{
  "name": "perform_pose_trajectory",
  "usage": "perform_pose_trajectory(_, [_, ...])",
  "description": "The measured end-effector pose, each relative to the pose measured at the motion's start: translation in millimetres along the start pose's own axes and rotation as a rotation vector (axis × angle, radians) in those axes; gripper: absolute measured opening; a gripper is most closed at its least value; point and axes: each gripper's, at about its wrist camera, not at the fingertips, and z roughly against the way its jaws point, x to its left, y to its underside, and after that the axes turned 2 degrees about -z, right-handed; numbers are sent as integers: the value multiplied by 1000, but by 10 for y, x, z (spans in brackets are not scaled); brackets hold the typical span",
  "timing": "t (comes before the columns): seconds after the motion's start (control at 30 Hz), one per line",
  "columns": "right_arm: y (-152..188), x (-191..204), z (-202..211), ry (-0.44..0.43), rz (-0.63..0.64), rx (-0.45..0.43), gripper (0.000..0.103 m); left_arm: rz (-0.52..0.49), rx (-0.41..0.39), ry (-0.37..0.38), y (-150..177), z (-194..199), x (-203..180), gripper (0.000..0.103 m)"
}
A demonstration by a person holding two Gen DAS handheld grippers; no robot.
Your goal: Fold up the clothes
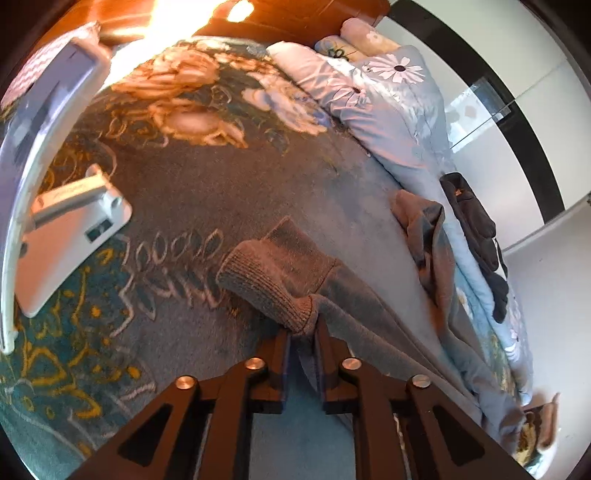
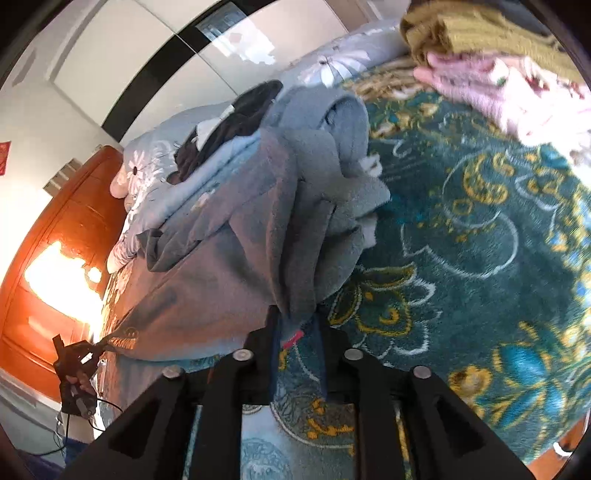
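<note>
A grey sweatshirt [image 1: 369, 332] lies across the patterned bedspread [image 1: 184, 192]. Its ribbed cuff [image 1: 269, 273] rests on the bed, and one corner of it sits between the tips of my left gripper [image 1: 303, 332]. Those jaws stand slightly apart and the cloth is loose between them. In the right wrist view the sweatshirt [image 2: 229, 280] is bunched in folds. A fold with a pink tag [image 2: 293, 338] hangs between the parted tips of my right gripper [image 2: 297, 325]. The left gripper [image 2: 86, 352] also shows far left, in a hand, at the garment's edge.
A black garment [image 1: 476, 236] lies on the folded light-blue floral duvet [image 1: 399, 122] along the bed's side. Pink [image 2: 498, 96] and mustard [image 2: 480, 29] clothes sit folded at the top right. A white stand [image 1: 70, 229] rests on the bedspread. A wooden headboard [image 2: 55, 229] and wardrobe doors [image 2: 129, 48] lie beyond.
</note>
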Motion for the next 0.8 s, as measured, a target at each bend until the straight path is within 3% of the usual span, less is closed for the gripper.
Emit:
perform_pose_trajectory(0.07, [-52, -86, 136, -6, -20, -29, 21, -13, 22, -22, 65, 71, -10, 33])
perform_pose_trajectory(0.13, [-175, -233, 219, 8, -76, -69, 29, -39, 44, -21, 152, 142, -67, 33])
perform_pose_trajectory(0.23, [-432, -444, 98, -8, -183, -104, 30, -63, 72, -17, 279, 244, -178, 33])
perform_pose_trajectory(0.37, [-681, -647, -322, -53, -327, -65, 31, -121, 74, 54, 383, 441, -410, 33])
perform_pose_trajectory(0.53, [-746, -643, -592, -41, -380, -50, 34, -196, 34, 105, 391, 580, -710, 41])
perform_pose_trajectory(0.57, [-755, -636, -600, -44, -388, -57, 31, -207, 34, 110, 391, 565, -776, 41])
perform_pose_trajectory(0.6, [-763, -628, -607, -48, -396, -64, 12, -213, 38, 119, 394, 551, -840, 41])
perform_pose_trajectory(0.63, [-772, -608, -594, -53, -395, -72, 2, -219, 46, 140, 405, 526, -907, 41])
perform_pose_trajectory(0.7, [-795, -543, -487, -60, -373, -106, 0, -236, 60, 164, 433, 494, -1005, 41])
perform_pose_trajectory(0.8, [-850, -453, -31, -45, -302, -241, 0, -264, 79, 176, 483, 442, -1116, 41])
